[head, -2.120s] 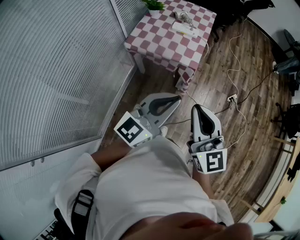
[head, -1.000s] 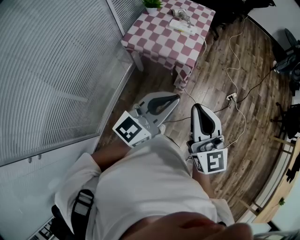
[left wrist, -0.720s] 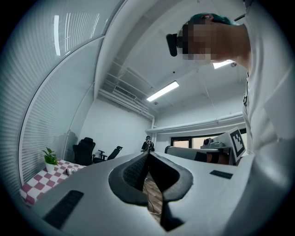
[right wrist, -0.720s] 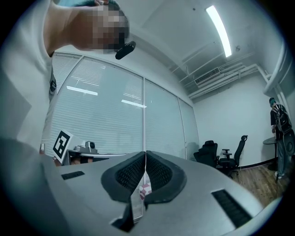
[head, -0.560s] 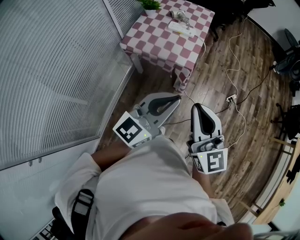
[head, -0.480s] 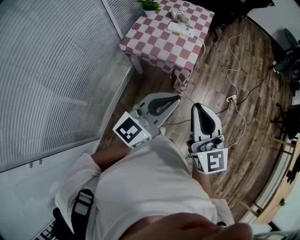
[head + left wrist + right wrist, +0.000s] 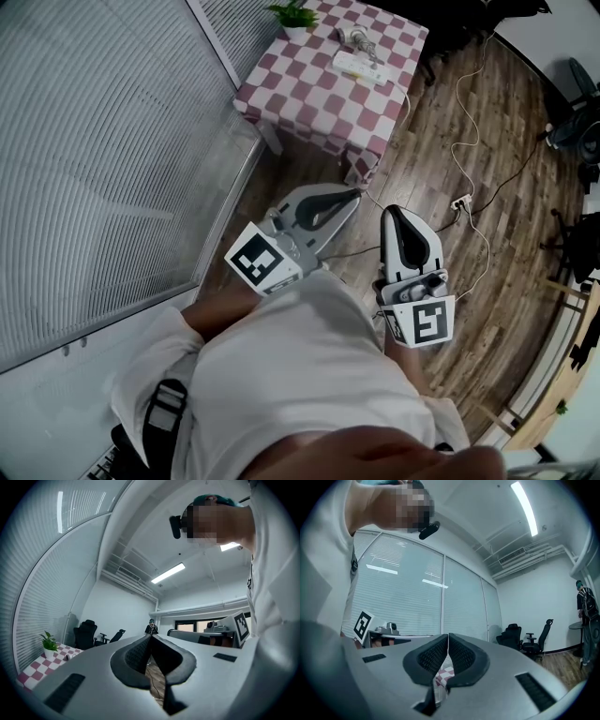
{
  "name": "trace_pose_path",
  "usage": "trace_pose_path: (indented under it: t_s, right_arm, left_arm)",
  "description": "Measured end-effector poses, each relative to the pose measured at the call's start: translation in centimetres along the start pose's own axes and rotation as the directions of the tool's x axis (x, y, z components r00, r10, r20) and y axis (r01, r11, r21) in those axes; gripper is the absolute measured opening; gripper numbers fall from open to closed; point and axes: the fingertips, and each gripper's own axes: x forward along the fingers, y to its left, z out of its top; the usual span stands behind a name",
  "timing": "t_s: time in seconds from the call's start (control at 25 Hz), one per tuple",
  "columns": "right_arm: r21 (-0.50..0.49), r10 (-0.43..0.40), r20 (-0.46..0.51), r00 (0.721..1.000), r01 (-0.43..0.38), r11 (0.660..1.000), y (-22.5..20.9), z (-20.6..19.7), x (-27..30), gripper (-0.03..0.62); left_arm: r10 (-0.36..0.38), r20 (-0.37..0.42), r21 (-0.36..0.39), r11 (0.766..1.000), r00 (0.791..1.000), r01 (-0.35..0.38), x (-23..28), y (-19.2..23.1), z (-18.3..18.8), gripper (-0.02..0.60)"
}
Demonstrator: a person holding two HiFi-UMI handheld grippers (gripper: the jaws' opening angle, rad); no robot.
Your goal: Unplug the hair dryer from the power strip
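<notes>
Hair dryer (image 7: 355, 37) on checkered table (image 7: 298, 86)

tablecloth (image 7: 314, 89): woven cloth in red and white checks, matt, falling in soft folds at the corner.
floor (image 7: 506, 272): wood planks with mixed brown grain and a faint sheen.
power strip (image 7: 357, 65): smooth white plastic.
left gripper (image 7: 354, 195): grey plastic shell, smooth and matt.
right gripper (image 7: 392, 212): the same matt grey plastic.
pads (image 7: 133, 656): black, rubbery-looking, with a fine dotted texture.
shirt (image 7: 300, 375): white cloth, matt, lightly creased.
glass wall (image 7: 112, 141): glossy pane with pale ribbed blinds behind it.
</notes>
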Motion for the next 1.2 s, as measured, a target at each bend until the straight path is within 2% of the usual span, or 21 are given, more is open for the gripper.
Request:
trace_pose_path:
  t_s: [0.72, 1.2]
  right_arm:
    - [-0.023, -0.033, -0.035, 0.999, 0.032, 0.999, -4.9, -1.2, 12.8, 0.032]
    - [-0.024, -0.077, -0.081, 0.994, 0.075, 0.997, -7.6, -3.2, 20.8, 0.032]
  left_arm:
    - [-0.046, -0.004, -0.033, 0.998, 0.999, 0.046, 4.7, 12.9, 1.0, 0.031]
    - [-0.085, -0.037, -0.062, 0.995, 0.996, 0.083, 6.5, 21.3, 0.4, 0.031]
